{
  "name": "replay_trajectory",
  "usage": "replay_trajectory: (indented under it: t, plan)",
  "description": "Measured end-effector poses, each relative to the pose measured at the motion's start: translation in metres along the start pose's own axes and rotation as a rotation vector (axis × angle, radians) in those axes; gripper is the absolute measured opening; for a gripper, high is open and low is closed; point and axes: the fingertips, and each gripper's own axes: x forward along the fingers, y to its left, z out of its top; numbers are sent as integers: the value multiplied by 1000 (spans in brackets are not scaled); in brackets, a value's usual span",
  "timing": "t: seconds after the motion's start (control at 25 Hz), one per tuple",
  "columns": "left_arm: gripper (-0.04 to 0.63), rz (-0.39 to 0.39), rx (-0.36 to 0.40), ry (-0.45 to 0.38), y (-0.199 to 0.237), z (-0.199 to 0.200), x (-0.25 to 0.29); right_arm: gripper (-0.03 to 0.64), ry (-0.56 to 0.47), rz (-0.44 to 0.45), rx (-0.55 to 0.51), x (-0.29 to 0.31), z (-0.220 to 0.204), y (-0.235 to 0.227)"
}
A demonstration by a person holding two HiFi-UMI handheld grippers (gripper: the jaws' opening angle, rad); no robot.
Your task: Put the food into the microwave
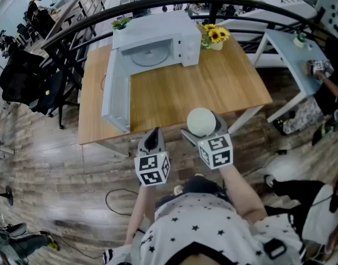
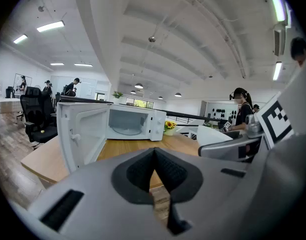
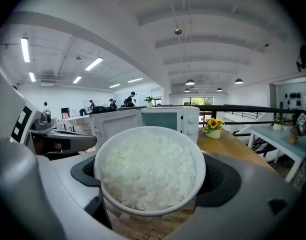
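Rice bowl (image 1: 201,121), gripped by the right hand-held gripper (image 3: 150,174) well short of the microwave (image 1: 157,40), should travel level past its open door (image 1: 114,93), with the left hand-held gripper (image 2: 153,171), clenched on nothing, held aside.

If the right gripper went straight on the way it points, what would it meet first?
Probably the wooden table: the right gripper, shut on the bowl of rice, tilts slightly down over its near edge. Nothing stands before the open microwave beyond, though depth is unclear.
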Motion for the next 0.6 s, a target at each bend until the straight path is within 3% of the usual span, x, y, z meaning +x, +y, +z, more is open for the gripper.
replay_trajectory:
  t: [0.6]
  plan:
    - [5,-1,-9,-6,-10,-5,-10,543,-11,-15,-15,-10,-10,-4]
